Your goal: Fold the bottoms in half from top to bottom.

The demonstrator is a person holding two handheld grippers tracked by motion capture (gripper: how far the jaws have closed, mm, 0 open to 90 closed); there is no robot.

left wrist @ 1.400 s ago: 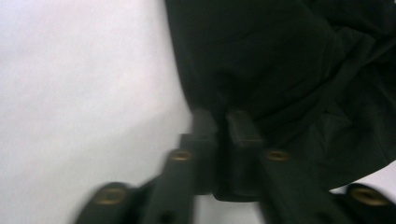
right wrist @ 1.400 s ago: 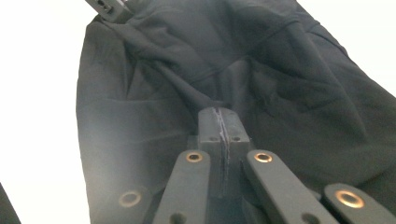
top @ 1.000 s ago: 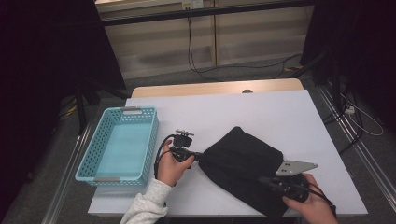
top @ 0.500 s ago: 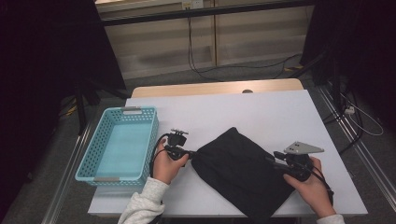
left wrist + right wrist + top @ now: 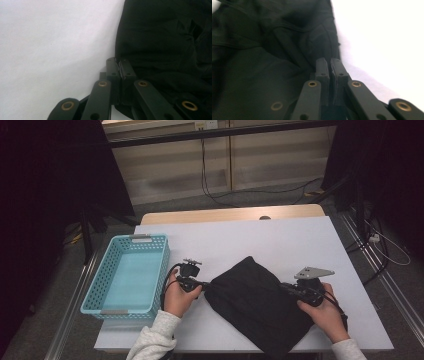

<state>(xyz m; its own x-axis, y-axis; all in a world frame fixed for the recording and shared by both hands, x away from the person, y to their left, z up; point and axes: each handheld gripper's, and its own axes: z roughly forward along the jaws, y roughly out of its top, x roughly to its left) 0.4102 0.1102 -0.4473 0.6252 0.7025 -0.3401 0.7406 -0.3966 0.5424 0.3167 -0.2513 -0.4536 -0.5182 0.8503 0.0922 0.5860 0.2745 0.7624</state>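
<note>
A black cloth (image 5: pixel 255 305) lies slantwise on the white worktop (image 5: pixel 300 240) between the closed left hand-held gripper (image 5: pixel 204 284) pinching its left edge and the closed right hand-held gripper (image 5: pixel 283 287) at its right edge, with a blue basket (image 5: pixel 131 272) to its left.

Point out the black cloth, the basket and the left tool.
Cloth (image 5: pixel 252 295), high view, middle of the fabric.
Basket (image 5: pixel 92 292), high view, left wall.
Left tool (image 5: pixel 119 65), left gripper view, between its closed tips.
</note>
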